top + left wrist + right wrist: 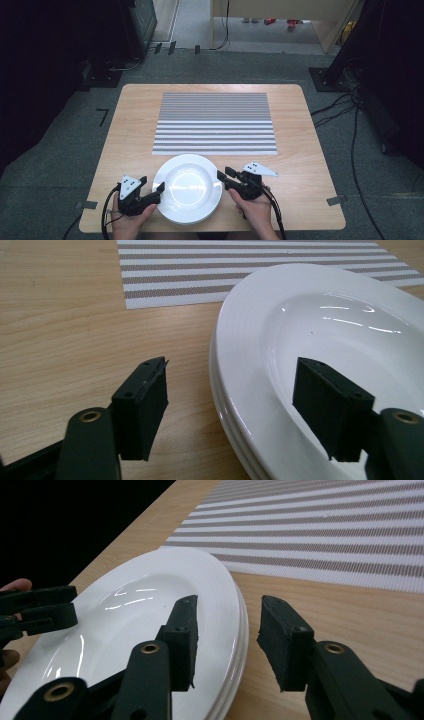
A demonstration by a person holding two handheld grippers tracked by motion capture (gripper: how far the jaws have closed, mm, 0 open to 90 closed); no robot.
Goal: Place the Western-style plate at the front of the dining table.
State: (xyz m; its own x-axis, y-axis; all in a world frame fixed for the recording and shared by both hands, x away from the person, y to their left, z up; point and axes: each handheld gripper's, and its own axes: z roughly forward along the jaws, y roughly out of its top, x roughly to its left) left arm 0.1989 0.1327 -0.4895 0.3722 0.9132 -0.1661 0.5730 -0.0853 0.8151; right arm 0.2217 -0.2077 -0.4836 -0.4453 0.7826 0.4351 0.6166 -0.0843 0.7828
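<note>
White plates, stacked, sit at the lower centre of the high view on the wooden surface, just below a striped mat. The left tool straddles the stack's left rim with its jaws apart, not pressing. The right tool straddles the right rim, jaws narrower but with a gap showing.

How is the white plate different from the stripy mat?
The white plate is round, while the striped placemat is a rectangle. The plate is plain, shiny white; the placemat has grey and white stripes and looks woven and dull. The plate is dished with a raised rim and sits on top of other plates, while the placemat lies flat. The plate is near the table's front edge, between the two grippers; the placemat lies farther back. Both rest on the wooden table.
</note>
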